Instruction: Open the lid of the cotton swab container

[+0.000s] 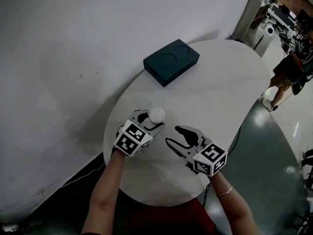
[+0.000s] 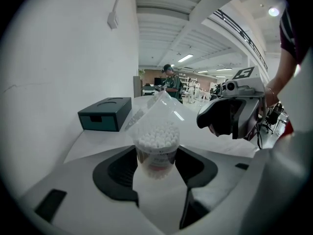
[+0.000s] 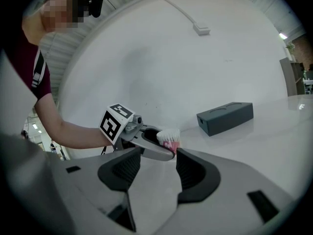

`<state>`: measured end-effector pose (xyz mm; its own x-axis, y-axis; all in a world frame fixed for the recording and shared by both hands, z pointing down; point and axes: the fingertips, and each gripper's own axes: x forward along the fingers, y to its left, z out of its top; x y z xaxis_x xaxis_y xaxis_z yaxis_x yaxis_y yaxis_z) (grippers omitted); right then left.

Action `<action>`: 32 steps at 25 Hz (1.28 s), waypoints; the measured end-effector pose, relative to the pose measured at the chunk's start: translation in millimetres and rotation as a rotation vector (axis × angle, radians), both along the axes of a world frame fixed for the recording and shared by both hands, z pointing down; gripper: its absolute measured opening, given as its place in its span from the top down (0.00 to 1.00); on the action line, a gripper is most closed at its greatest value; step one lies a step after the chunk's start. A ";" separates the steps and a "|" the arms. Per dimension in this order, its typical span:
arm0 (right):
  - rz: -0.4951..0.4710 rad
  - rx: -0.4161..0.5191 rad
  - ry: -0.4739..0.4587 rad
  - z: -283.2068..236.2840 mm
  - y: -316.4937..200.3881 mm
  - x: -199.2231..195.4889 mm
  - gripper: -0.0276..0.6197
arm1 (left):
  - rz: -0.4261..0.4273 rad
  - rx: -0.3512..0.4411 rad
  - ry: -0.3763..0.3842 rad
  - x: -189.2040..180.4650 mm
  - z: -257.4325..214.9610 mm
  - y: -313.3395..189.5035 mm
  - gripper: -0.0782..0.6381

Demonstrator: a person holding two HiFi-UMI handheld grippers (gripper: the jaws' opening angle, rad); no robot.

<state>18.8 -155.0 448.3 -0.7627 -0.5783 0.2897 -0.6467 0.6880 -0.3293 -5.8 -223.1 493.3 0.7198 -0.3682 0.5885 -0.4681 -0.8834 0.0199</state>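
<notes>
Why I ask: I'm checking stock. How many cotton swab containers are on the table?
1. The cotton swab container stands near the table's front, between the left gripper's jaws. The dark box farther back is closed; its inside is unseen.

- Two hand-held grippers are showing: the left hand-held gripper (image 1: 148, 120) and the right hand-held gripper (image 1: 172, 135).
- Two marker cubes are riding on them, one apiece: the left cube (image 1: 131, 138) and the right cube (image 1: 210, 159).
- One cotton swab container (image 1: 156, 115) is standing on the table (image 1: 220, 97).
- One dark box (image 1: 171, 61) is lying there too.
- One round white table is carrying both.
- One bystander (image 1: 288, 72) is standing on the floor beyond the table's right edge.
</notes>
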 end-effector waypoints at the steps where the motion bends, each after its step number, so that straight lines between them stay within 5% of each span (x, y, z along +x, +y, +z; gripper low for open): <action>1: 0.004 -0.001 0.001 1.0 -1.1 -0.1 0.59 | -0.003 0.000 0.003 1.4 0.9 -2.9 0.54; 32: 0.013 -0.049 0.032 29.6 -23.2 7.2 0.59 | -0.115 0.028 0.010 10.5 30.7 -61.3 0.54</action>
